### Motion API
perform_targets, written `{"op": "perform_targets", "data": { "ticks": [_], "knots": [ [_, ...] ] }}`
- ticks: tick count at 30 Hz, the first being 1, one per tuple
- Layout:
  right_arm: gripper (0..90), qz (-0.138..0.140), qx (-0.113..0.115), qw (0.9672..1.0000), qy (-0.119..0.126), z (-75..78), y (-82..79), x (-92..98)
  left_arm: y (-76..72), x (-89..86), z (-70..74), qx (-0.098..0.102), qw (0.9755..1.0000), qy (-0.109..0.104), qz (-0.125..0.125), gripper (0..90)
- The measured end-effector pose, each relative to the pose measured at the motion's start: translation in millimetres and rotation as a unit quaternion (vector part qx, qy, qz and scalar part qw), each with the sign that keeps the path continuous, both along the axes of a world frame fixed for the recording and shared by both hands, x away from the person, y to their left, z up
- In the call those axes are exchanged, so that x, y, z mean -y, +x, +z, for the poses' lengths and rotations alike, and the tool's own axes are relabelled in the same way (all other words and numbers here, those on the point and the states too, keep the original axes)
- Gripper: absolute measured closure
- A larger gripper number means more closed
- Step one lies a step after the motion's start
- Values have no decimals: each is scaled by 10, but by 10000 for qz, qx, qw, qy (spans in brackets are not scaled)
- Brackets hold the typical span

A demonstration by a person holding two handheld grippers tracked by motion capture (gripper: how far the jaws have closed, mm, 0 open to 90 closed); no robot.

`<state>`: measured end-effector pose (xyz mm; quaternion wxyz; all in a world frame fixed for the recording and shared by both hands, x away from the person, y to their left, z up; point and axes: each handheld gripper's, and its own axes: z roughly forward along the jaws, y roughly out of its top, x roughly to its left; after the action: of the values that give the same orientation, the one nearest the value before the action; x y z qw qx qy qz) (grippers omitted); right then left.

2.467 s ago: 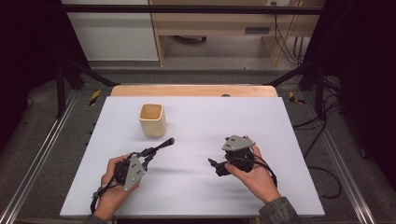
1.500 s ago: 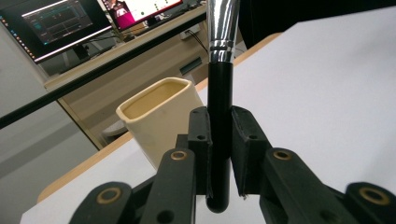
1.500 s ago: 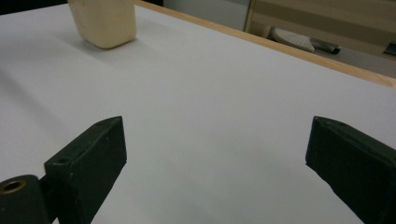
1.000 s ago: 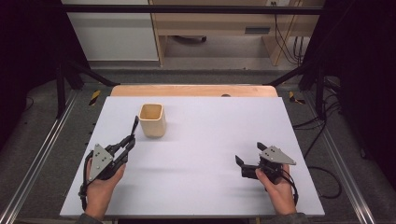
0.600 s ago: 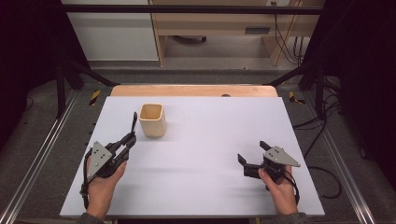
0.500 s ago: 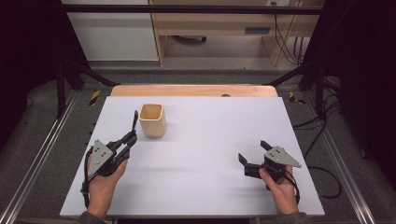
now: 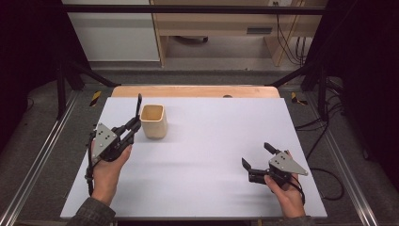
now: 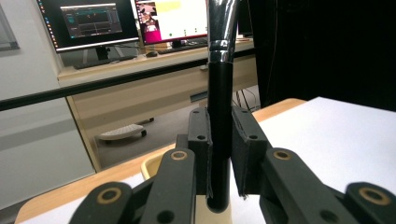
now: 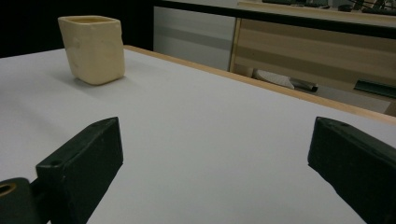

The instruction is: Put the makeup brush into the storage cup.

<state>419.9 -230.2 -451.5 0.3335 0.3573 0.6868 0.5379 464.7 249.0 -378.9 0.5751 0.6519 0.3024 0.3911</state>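
A cream square cup (image 7: pixel 154 121) stands on the white table (image 7: pixel 211 141) at the back left. Just left of it, my left gripper (image 7: pixel 134 126) is shut on the black handle of a brush (image 7: pixel 138 106), which points up and away beside the cup's left wall. In the left gripper view the handle (image 8: pixel 219 116) is clamped between the pads, a silver ferrule above them, and the cup's rim (image 8: pixel 152 168) shows below. My right gripper (image 7: pixel 255 154) hovers near the front right, open and holding nothing. Its view (image 9: pixel 215 154) looks across the table to the cup (image 9: pixel 93 49).
A wooden strip (image 7: pixel 197 91) borders the table's far edge. Metal rails (image 7: pixel 37 160) run along both sides. A desk with monitors (image 8: pixel 93 21) stands beyond the table. White table surface stretches between the two hands.
My left gripper has lifted and moved closer to the cup, with the brush now standing more upright. The right hand has settled at the front right, hardly moving in the last second.
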Motion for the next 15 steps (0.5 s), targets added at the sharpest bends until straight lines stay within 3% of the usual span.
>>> {"op": "perform_targets", "data": {
  "ticks": [3,6,11,15],
  "knots": [
    [27,20,-40,10000,39,-2,-17,20,50,35,63,-49,10000,-62,13,789],
    [25,27,-79,10000,24,-13,-34,45,109,82,112,26,10000,2,0,789],
    [24,45,-88,9999,30,-15,-55,69,170,130,124,-77,10000,26,-5,789],
    [25,68,-91,9999,20,-17,-65,73,217,126,116,-42,10000,-4,38,789]
  ]
}}
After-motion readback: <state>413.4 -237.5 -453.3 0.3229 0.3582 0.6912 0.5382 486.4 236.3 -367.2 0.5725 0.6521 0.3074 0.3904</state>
